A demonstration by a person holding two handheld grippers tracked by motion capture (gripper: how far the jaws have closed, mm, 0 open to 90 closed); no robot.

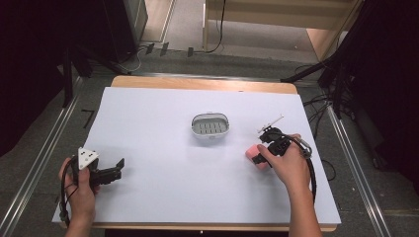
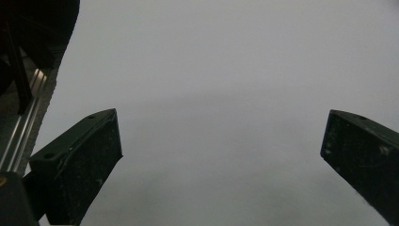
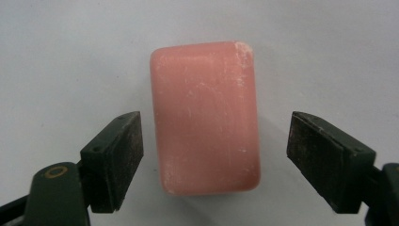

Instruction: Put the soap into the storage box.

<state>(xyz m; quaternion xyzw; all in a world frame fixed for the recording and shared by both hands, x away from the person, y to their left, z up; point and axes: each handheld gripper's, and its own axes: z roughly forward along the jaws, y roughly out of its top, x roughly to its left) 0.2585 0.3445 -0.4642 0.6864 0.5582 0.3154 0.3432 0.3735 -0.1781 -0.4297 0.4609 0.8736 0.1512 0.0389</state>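
Note:
A pink bar of soap [image 1: 253,155] lies flat on the white sheet [image 1: 163,192] at the right. My right gripper [image 1: 265,154] points down over it. In the right gripper view the soap [image 3: 204,117] lies between the two black pads [image 3: 117,160] with a gap on each side, so my right gripper [image 3: 214,122] is open and not touching it. A grey oval soap dish [image 1: 211,125] with a slotted floor stands empty at the table's middle, up and left of the soap. My left gripper [image 1: 117,169] rests at the near left, its jaws wide apart over bare sheet [image 2: 221,127].
The sheet covers most of a wooden table [image 1: 197,83]. Metal floor rails [image 1: 44,153] run along both sides. Dark stands and cables [image 1: 336,74] crowd the far right beyond the table.

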